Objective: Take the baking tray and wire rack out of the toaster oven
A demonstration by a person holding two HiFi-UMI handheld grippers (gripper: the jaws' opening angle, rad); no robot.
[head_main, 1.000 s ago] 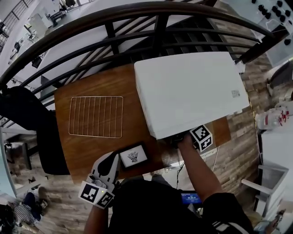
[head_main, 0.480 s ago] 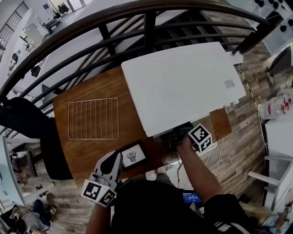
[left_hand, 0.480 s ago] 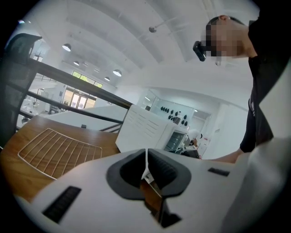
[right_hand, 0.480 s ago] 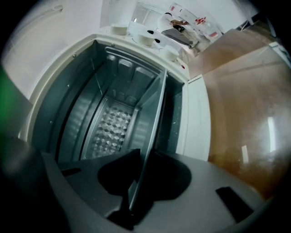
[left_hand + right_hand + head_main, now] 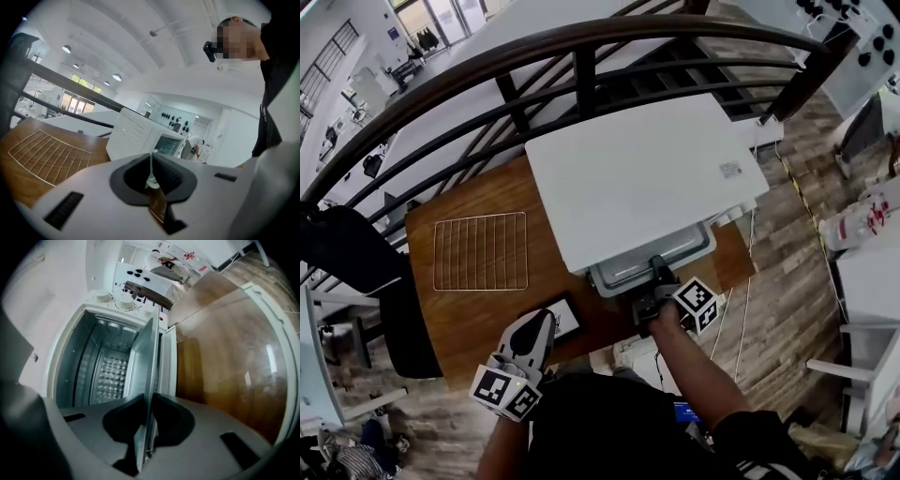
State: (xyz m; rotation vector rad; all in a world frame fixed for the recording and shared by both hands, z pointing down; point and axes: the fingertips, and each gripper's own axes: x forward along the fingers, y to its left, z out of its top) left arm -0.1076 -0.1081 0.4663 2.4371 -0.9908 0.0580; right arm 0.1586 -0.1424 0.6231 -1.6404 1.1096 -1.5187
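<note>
Toaster oven (image 5: 642, 178): takes up table's (image 5: 478, 319) right half, front by near edge. Baking tray (image 5: 619, 277): juts partway from front, rim pinched in right gripper (image 5: 658, 274), jaws just closed onto it. Wire rack (image 5: 480, 251): lies flat on open left side. Left gripper (image 5: 544, 321): shut, empty, near front edge.

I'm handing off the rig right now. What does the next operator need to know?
The right gripper: jaws have just been closing and now clamp the tray by its front edge.
The left gripper: shut, holding nothing, at the near edge of the table.
Done: the rack lies flat on the table, left of the oven.
The tray sticks partly out of the oven.
Left: draw the tray fully out and set it on the table.
</note>
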